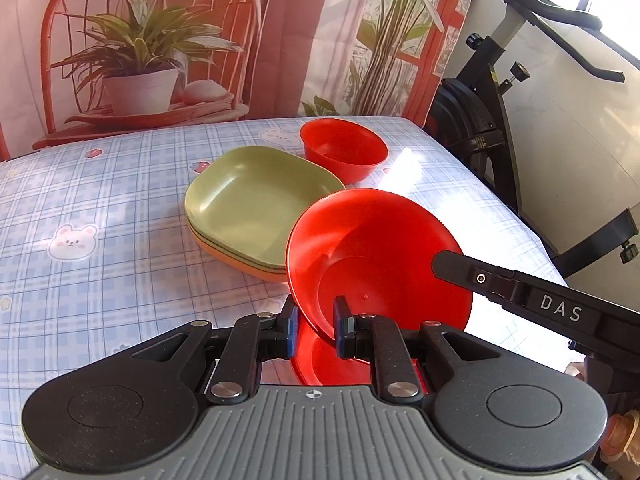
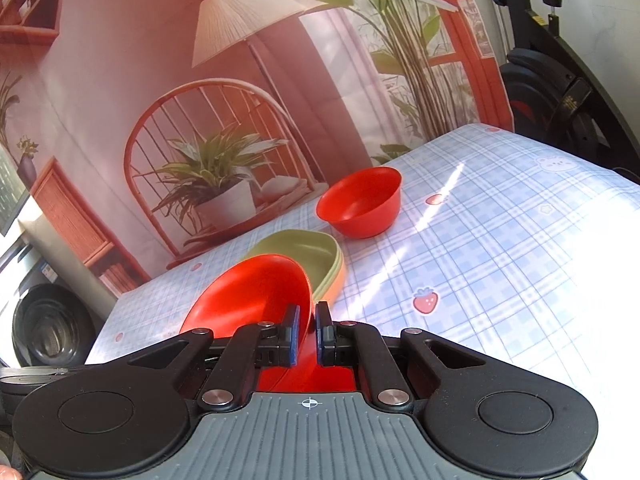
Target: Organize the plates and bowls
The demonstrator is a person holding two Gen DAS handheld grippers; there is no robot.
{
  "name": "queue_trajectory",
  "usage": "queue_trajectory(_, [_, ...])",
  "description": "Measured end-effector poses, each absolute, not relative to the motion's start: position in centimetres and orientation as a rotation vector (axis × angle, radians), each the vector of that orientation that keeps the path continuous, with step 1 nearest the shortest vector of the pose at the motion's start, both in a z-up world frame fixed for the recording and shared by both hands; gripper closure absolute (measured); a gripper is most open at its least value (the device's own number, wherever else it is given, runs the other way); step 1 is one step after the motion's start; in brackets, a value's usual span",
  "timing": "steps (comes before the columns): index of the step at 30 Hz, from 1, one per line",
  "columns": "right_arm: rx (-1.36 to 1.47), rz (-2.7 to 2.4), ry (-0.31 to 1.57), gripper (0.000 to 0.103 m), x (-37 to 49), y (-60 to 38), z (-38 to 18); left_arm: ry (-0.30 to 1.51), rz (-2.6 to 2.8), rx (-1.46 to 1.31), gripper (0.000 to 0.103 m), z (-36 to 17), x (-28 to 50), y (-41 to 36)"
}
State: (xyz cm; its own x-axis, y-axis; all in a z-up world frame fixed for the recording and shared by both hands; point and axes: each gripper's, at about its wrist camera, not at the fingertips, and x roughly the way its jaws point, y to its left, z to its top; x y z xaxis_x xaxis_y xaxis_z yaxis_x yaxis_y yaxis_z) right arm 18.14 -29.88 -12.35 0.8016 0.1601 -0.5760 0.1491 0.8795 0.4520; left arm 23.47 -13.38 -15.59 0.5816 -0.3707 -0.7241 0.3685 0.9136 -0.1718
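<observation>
A red bowl (image 1: 380,256) is held tilted above the table, next to a stack of plates with a green one (image 1: 256,200) on top. My left gripper (image 1: 316,320) is shut on the bowl's near rim. My right gripper (image 2: 307,320) is shut on the same bowl's (image 2: 256,292) rim at its right side; its finger (image 1: 480,280) reaches in from the right in the left wrist view. A second red bowl (image 1: 344,148) stands upright behind the plates and also shows in the right wrist view (image 2: 360,204), beyond the green plate (image 2: 304,252).
The table has a blue checked cloth (image 1: 100,220) with bear and strawberry prints. A printed backdrop (image 1: 160,40) hangs behind it. An exercise bike (image 1: 500,100) stands past the table's right edge. A dark round machine (image 2: 48,328) sits low at the left.
</observation>
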Motion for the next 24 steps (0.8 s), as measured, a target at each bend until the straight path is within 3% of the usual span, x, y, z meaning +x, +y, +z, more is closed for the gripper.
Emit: queue_trajectory(24, [0.468, -0.024, 0.701, 0.095, 16.8, -29.3, -15.0, 0.884, -0.463, -0.001, 0.084, -18.1, 22.8, -13.1])
